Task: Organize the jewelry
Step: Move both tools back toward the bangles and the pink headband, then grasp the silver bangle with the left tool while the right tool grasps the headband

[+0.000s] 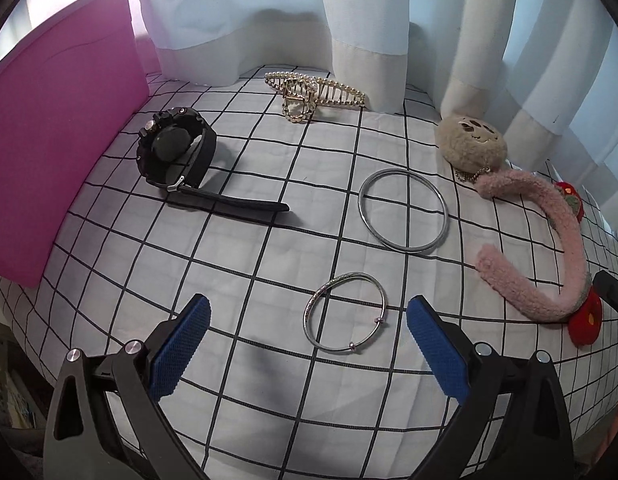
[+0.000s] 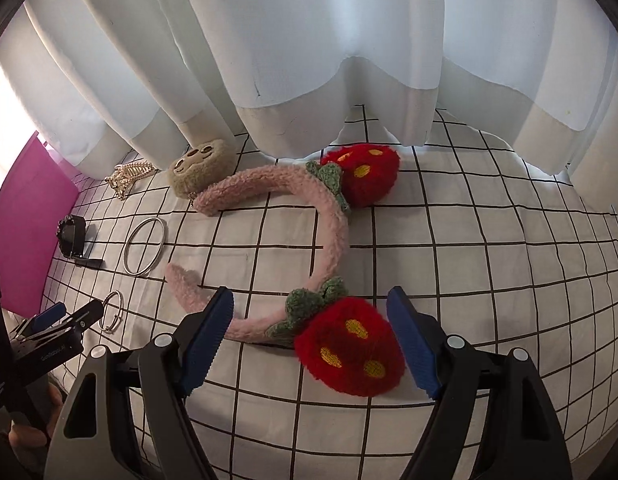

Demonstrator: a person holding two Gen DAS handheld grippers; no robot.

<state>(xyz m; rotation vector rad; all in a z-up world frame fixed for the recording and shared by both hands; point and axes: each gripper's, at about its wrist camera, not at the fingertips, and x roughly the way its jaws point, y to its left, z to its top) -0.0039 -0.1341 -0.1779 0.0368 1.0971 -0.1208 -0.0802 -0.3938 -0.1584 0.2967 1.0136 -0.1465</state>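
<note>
My left gripper [image 1: 309,316] is open just above the checked cloth, with a thin silver bracelet with small beads [image 1: 346,311] lying between its fingertips. Beyond it lie a larger plain silver bangle [image 1: 403,211], a black wristwatch [image 1: 177,154] and a pearl hair claw [image 1: 313,92]. My right gripper [image 2: 311,312] is open over the near red strawberry [image 2: 349,350] of a pink fuzzy headband [image 2: 333,232]. The headband also shows in the left wrist view [image 1: 549,240]. The left gripper shows in the right wrist view [image 2: 55,318].
A pink box [image 1: 57,128] stands at the left edge of the table. A beige plush charm [image 1: 471,142] lies by the white curtain [image 1: 349,20] along the back. The checked cloth [image 1: 269,380] drops off at the near edge.
</note>
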